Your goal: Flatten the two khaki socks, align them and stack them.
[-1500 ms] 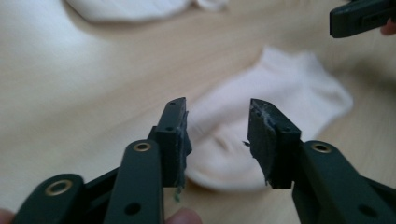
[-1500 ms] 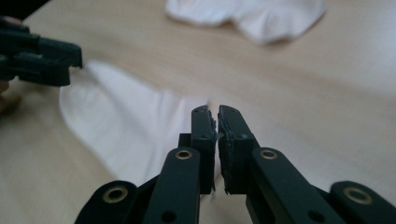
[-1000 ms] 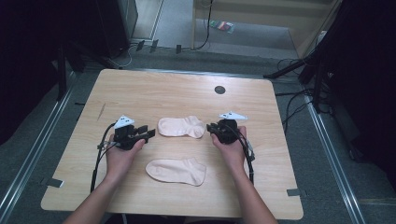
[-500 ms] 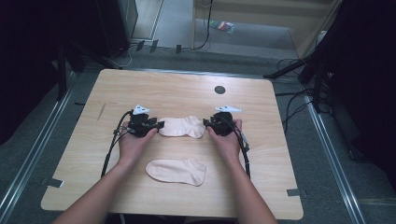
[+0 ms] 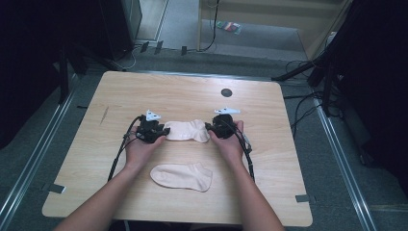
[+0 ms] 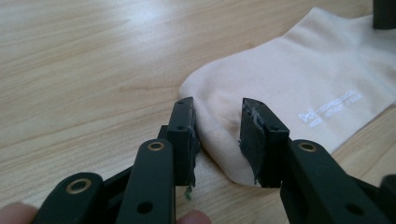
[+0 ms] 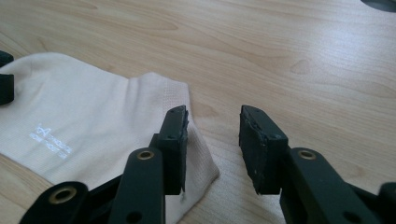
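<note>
Far sock (image 5: 186, 130): flat at table (image 5: 288, 159) centre, between both grippers. Left gripper (image 6: 217, 135): jaws just closing, straddling its toe end, not yet pinching. Right gripper (image 7: 212, 144): unclenched, jaws just narrowing, one over its cuff corner; near sock (image 5: 183, 176) apart.

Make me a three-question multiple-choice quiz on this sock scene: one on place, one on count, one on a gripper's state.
1. Where does the left gripper sit?
A. at the far sock's rounded end
B. on the near sock
C. off the table

2. How many socks lie on the table?
A. one
B. two
C. three

3. How do the right gripper's jaws stand?
A. clamped shut
B. apart, astride the sock's edge
C. holding a pen

Answers:
1 A, the far sock's toe lies between its jaws.
2 B, far sock and near sock.
3 B, a gap shows between them.
</note>
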Tool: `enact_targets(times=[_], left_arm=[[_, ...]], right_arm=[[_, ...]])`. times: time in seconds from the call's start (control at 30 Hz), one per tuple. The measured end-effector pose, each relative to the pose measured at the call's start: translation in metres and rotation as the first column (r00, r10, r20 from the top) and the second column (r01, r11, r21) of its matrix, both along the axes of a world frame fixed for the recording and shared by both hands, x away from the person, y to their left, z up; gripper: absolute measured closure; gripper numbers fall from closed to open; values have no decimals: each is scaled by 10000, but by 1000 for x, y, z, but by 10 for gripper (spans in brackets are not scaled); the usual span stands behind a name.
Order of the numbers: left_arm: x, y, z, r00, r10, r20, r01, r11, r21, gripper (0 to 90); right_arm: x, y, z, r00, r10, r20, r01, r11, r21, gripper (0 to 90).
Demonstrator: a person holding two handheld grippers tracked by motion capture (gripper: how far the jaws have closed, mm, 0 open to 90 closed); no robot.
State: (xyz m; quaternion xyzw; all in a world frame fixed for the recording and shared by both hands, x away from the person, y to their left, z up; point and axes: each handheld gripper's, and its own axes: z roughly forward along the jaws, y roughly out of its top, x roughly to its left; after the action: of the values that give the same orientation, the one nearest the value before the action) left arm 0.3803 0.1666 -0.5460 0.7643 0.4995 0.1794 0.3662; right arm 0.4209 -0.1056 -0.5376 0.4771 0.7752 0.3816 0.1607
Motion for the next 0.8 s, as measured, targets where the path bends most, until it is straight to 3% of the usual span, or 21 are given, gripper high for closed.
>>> enact_targets(times=[0.2,0.37,0.43,0.6,0.8], left_arm=[[-1,-2,0,9999,2,103,-5,9997,232,707],[-1,-2,0,9997,-261,-2,261,9996,55,858],[-1,-1,0,9994,-351,27,351,9994,79,878],[-1,3,2,9991,-418,-86,418,9991,-28,889],[-5,5,11,9981,-620,69,622,9976,-294,892]], right_arm=[[0,2,-4,9998,147,-97,-147,9999,-55,719],[-2,3,-5,9995,290,-154,-289,9995,94,842],[-3,3,-6,9992,380,-111,-379,9992,87,879],[-6,1,-3,9999,97,-87,-97,10000,10,899],[-11,0,7,9999,65,79,-67,9996,276,900]])
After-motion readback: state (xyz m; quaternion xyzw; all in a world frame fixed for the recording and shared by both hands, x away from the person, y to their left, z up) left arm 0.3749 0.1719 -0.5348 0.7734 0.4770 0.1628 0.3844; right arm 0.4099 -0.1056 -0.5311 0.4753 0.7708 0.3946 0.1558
